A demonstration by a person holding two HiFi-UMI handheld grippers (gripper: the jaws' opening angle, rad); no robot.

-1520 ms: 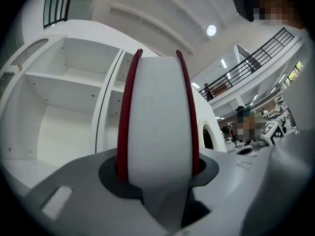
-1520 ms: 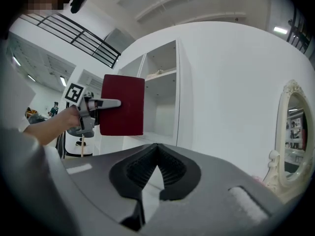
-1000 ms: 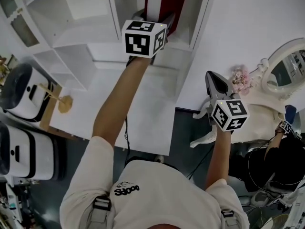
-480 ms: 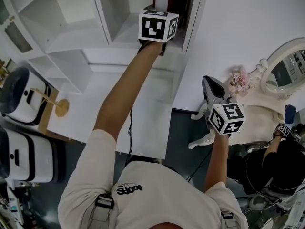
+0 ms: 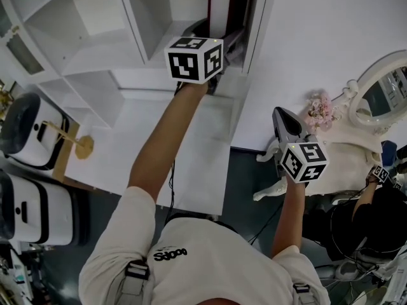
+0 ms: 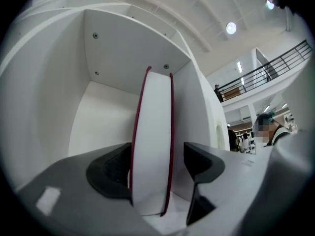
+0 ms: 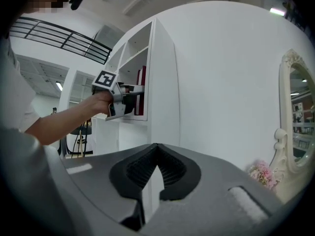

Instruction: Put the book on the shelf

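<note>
Book upright in shelf compartment, centre of left gripper view; top centre in head view. Left gripper released: jaws just opened wide, book between them, gap visible at right pad. Right gripper clenched on nothing, lower right of head view, well apart from shelf.

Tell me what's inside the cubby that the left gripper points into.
One red-covered book stands upright in the cubby, between the left gripper's jaws, which have just been opening. Anything behind the book is covered by it.
</note>
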